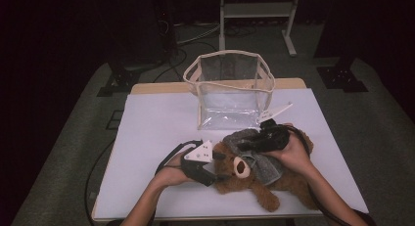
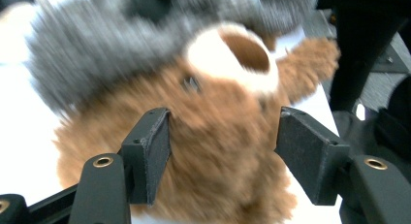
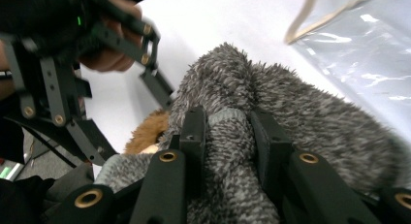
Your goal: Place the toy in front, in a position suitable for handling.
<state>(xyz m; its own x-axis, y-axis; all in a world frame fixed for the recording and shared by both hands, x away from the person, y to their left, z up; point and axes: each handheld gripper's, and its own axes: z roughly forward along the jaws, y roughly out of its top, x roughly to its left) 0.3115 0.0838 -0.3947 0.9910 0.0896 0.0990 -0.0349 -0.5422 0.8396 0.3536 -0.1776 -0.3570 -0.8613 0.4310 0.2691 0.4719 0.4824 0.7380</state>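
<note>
On the near half of the white tabletop (image 1: 156,118), right of its middle, a brown teddy bear (image 1: 274,184) lies on its back with a grey knitted garment (image 1: 264,165) over its chest and head. The left gripper (image 1: 218,168) sits at the bear's head. The left gripper view shows what the high view cannot: both pads (image 2: 154,151) stand partly open on either side of the brown fur of the head; whether they press it is hard to tell through the blur. The right gripper (image 1: 243,146) comes in over the bear's far side. The right gripper view shows its jaws pinched onto a ribbed fold of the grey cloth. A clear plastic bag (image 1: 230,89) with cream trim stands open toward the tabletop's far edge, near the bear. The left half of the tabletop lies free, as does the strip along the far right edge.
</note>
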